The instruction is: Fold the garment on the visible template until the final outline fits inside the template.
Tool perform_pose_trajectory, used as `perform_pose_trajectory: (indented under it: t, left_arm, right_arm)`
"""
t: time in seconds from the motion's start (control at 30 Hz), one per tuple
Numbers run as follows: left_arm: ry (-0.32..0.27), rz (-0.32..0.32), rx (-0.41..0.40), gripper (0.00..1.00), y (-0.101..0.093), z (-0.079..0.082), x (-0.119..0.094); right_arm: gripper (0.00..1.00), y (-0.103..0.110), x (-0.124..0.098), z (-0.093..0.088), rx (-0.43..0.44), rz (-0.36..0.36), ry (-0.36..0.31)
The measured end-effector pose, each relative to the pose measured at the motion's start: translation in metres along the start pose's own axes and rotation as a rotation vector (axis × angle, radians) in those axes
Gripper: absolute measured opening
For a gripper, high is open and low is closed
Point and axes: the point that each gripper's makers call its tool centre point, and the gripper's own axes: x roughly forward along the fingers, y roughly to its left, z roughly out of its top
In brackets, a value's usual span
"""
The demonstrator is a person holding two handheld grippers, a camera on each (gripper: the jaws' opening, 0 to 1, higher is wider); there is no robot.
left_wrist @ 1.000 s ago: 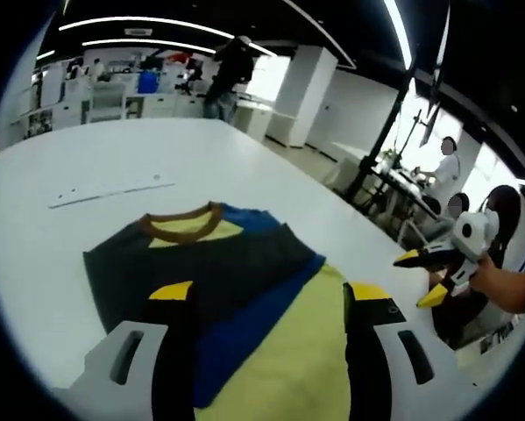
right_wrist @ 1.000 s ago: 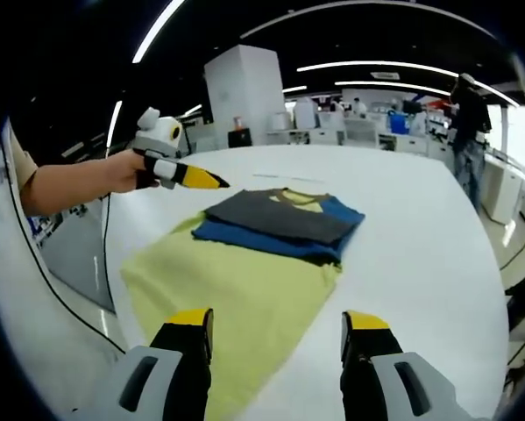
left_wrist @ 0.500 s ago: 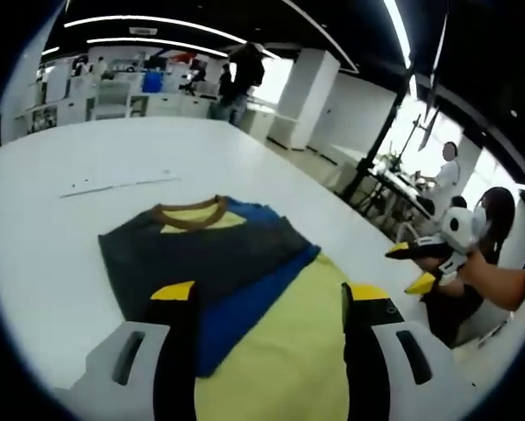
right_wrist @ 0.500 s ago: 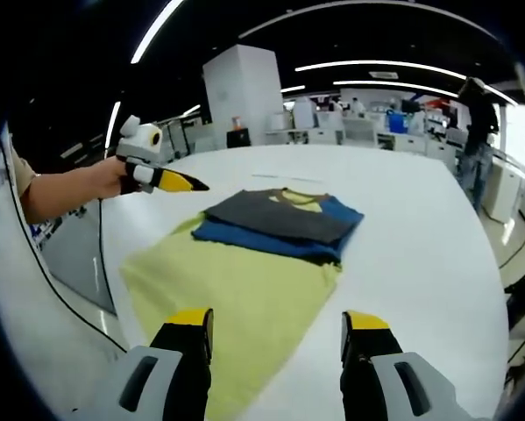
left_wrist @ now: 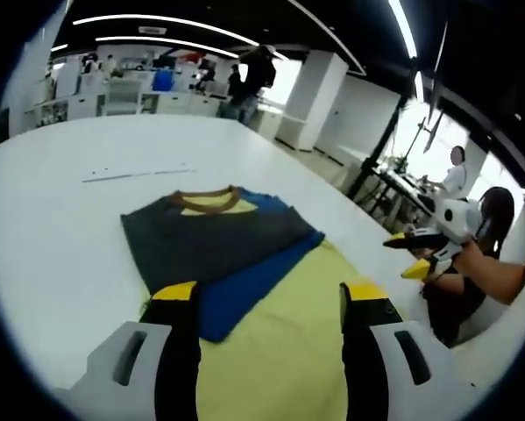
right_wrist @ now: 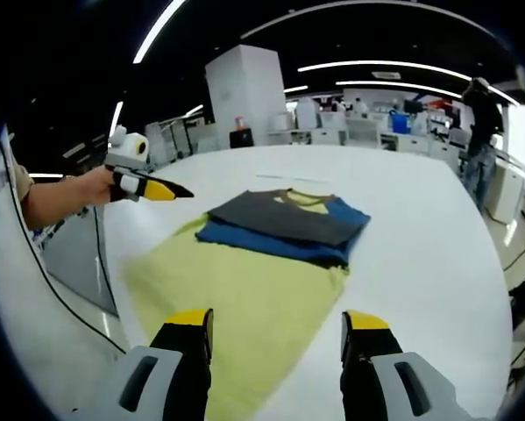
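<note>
The garment lies flat on the white table: a yellow body, blue sleeves and a dark grey panel folded across the top below a brown collar. My left gripper hovers open over the yellow part, gripping nothing. In the right gripper view the same garment spreads ahead of my open right gripper, which holds nothing. The left gripper, held in a hand, hangs off the garment's left side. The right gripper floats beyond the table edge.
A thin line marking runs across the table beyond the collar. The table edge passes close to the yellow hem. Office desks and a standing person are far behind; seated people are beside the table.
In the right gripper view the left gripper has drawn back to the left, away from the garment. The left gripper view has shifted. The garment lies as before.
</note>
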Motion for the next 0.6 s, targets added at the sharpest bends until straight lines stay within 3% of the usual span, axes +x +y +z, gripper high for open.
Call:
perform_pose_trajectory:
  t: [0.3,0.6]
  left_arm:
    - [0.013,0.029,0.015,0.61,0.007,-0.010,-0.018]
    - [0.044,0.071,0.038,0.59,0.011,-0.031,-0.036]
  right_arm:
    - [0.56,0.005,0.002,-0.001,-0.005,0.008,0.007]
    - [0.56,0.010,0.006,-0.011,0.000,0.023,0.031]
